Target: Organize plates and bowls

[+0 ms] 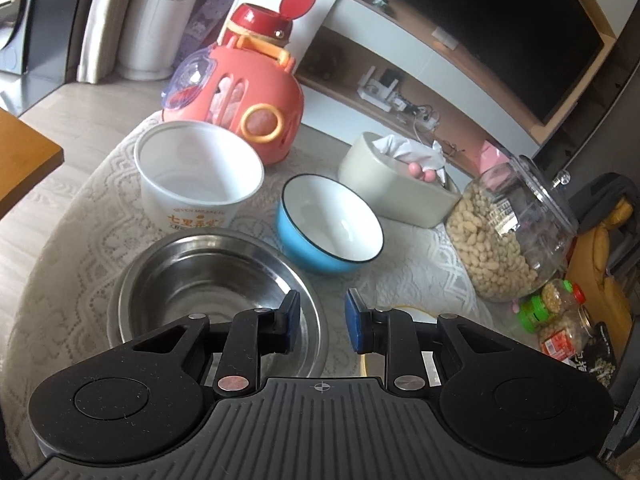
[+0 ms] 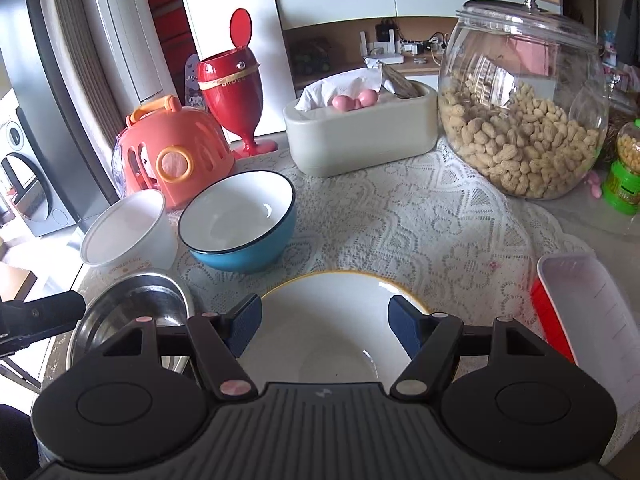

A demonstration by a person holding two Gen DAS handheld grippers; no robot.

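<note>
Both grippers empty: left gripper point(image 1: 322, 322) jaws apart over steel bowl point(image 1: 216, 280) rim, right gripper point(image 2: 325, 326) apart above white plate point(image 2: 332, 320). Blue bowl point(image 2: 240, 222) just behind plate, paper cup point(image 2: 128, 232) beyond steel bowl; nothing stacked yet, probably lining up grabs

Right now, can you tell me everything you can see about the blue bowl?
The blue bowl is round and deep, glossy blue outside, shiny white inside, with a thin dark line around its rim. It looks like glazed ceramic or enamel. It stands upright and empty on the lace tablecloth. The white paper tub is close on its left, the steel bowl in front and the pale tissue box behind. Nothing is holding it, and neither gripper touches it.
</note>
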